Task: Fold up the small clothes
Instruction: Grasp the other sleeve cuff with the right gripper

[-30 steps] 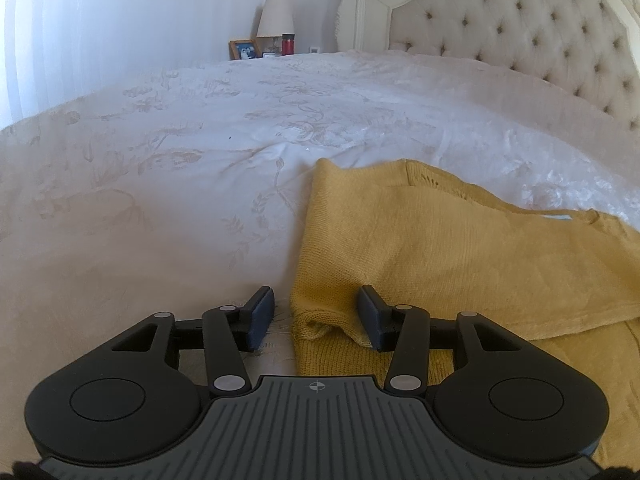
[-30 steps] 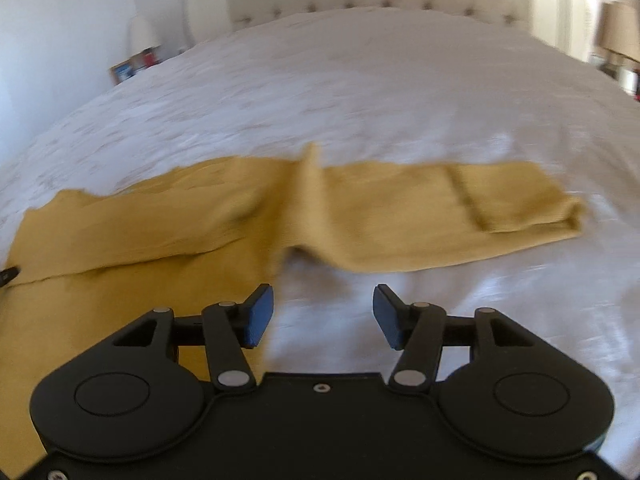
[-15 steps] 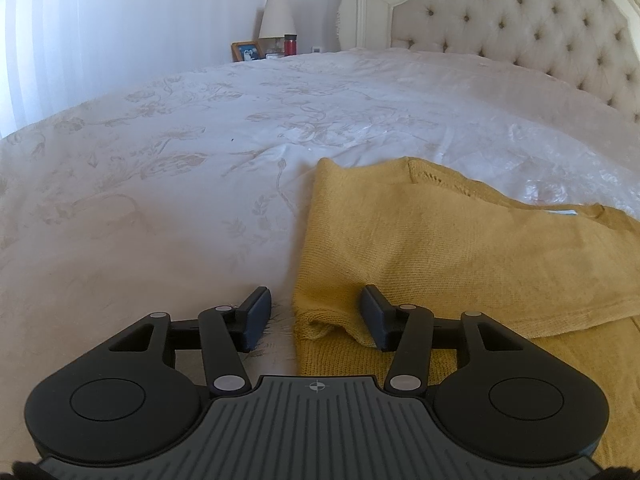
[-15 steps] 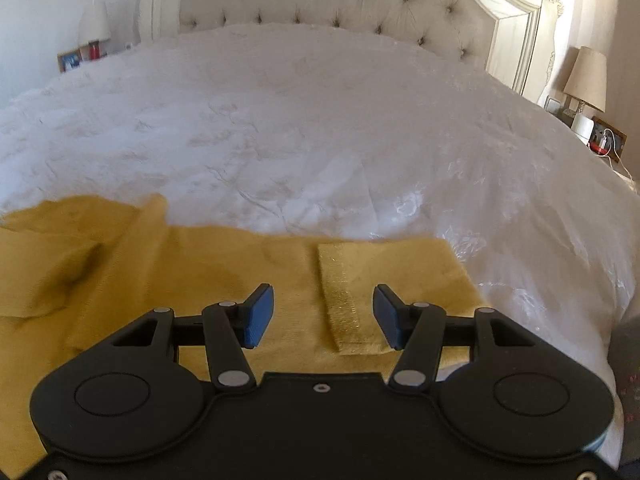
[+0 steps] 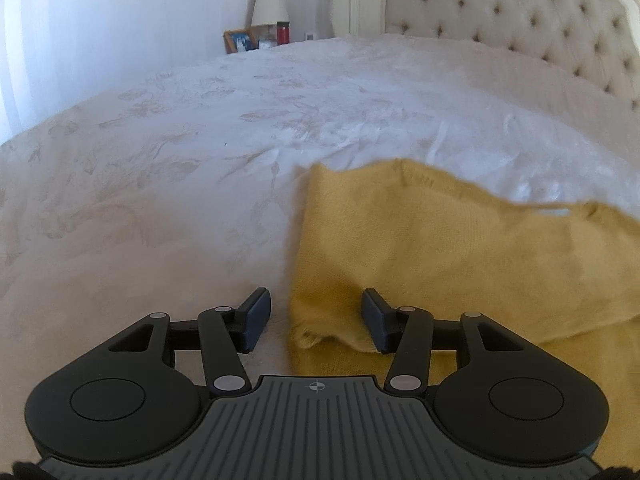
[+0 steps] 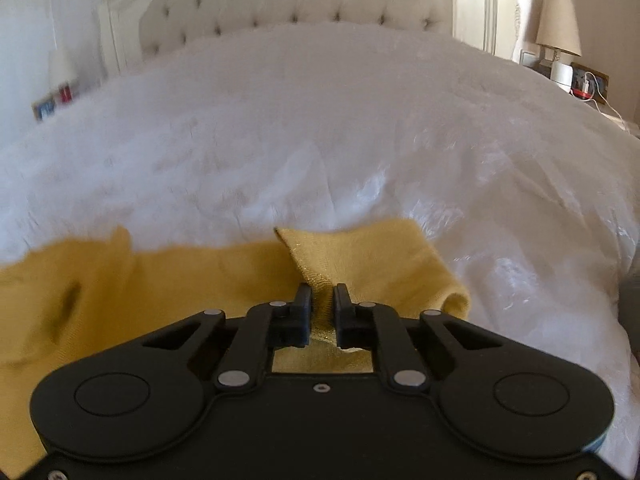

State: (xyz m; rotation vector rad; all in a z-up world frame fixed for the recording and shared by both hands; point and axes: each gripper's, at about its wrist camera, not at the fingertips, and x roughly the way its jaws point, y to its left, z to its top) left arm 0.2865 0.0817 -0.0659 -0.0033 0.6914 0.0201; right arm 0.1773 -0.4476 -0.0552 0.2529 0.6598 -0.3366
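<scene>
yellow knit top (image 5: 460, 240) | my right gripper (image 6: 320, 300) was closing, jaws pinching its sleeve cuff (image 6: 316, 280) | my left gripper (image 5: 314, 312) sat half-open, empty, astride the hem corner | risk: thin pinch slipping, fold dragging askew

Yellow sweater (image 5: 460, 248) cut off at frame edges

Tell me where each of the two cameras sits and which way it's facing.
Left wrist: on the left gripper, looking up the bed at the yellow sweater; its open fingers straddle a sleeve edge.
Right wrist: on the right gripper, facing the headboard; its fingers are closing on a sweater fold.
Shared: bed, sweater, headboard, and the far nightstand's lamp.
</scene>
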